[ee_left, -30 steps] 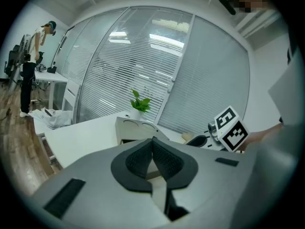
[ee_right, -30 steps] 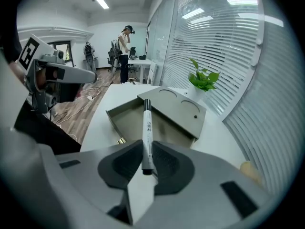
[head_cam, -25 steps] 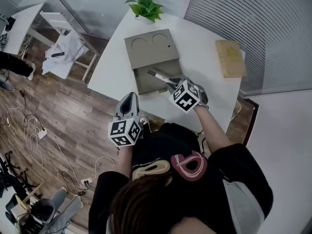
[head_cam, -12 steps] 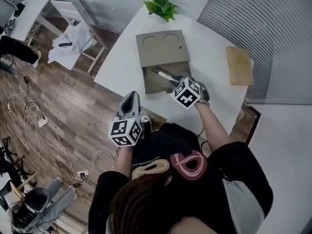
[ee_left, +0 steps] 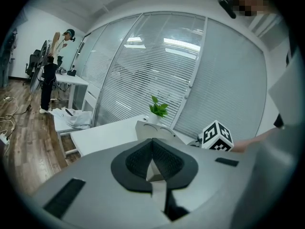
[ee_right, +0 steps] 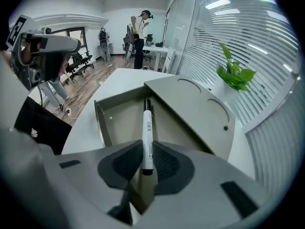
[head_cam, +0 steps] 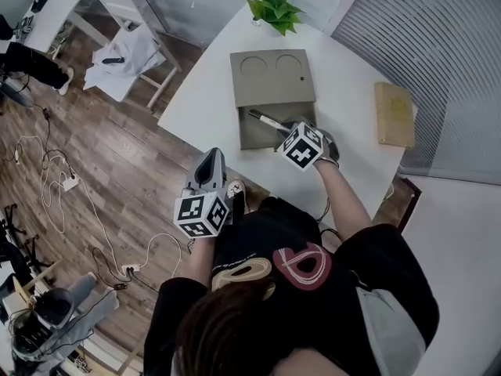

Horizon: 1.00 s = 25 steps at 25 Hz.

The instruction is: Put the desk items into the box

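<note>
A tan box (head_cam: 270, 81) lies on the white table (head_cam: 200, 100) with its drawer (head_cam: 254, 135) pulled out toward me. My right gripper (head_cam: 286, 128) is shut on a white marker with a black cap (head_cam: 264, 120), which sticks out over the drawer. In the right gripper view the marker (ee_right: 147, 132) runs straight ahead from the pads (ee_right: 164, 163), above the drawer's floor (ee_right: 121, 118). My left gripper (head_cam: 210, 161) hangs off the table's near edge, jaws together and nothing in them; in its own view the pads (ee_left: 167, 161) meet.
A potted plant (head_cam: 274, 6) stands at the table's far end behind the box. A tan book (head_cam: 394, 114) lies at the right edge. A chair with white cloth (head_cam: 121, 61) stands left of the table, and cables (head_cam: 55, 202) trail over the wooden floor.
The head camera has drifted, so the table sits higher and further right in the picture. Both grippers keep their places relative to the box, marker still held.
</note>
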{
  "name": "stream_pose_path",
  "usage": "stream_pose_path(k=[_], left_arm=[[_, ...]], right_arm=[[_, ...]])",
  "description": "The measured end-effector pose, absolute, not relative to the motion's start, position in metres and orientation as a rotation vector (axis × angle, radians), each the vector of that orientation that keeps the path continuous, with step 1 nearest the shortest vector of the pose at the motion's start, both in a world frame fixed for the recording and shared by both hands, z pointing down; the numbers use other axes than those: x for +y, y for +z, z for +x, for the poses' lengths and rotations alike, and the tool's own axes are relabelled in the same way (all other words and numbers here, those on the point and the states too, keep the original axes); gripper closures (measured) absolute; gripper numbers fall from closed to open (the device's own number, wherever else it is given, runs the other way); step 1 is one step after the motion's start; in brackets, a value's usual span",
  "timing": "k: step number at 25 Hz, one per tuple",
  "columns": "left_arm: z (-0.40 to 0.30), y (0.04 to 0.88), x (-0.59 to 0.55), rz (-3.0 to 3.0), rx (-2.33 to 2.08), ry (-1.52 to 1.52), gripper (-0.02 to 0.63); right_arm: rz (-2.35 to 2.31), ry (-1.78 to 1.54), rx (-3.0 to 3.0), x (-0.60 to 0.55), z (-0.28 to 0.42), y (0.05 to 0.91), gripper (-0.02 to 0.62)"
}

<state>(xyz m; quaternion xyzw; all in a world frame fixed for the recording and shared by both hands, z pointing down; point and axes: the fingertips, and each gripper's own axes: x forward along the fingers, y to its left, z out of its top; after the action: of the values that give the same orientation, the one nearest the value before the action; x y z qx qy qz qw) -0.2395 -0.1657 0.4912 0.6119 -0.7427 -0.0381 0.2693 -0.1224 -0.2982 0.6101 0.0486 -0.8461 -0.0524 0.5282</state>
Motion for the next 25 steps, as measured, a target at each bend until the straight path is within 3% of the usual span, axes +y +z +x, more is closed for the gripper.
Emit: stream_pose_path(k=[22,25], left_arm=[[-0.248,0.504,-0.149,1.581,-2.031,-0.046,0.588],[-0.246,0.504,-0.154,1.592,-2.025,-0.051,0.588]], right_arm=[[0.089,-0.055,-2.024,-0.307,-0.124,0.627,0.518],[0.103,-0.034,-2.030,-0.309,-0.121,0.626,0.472]])
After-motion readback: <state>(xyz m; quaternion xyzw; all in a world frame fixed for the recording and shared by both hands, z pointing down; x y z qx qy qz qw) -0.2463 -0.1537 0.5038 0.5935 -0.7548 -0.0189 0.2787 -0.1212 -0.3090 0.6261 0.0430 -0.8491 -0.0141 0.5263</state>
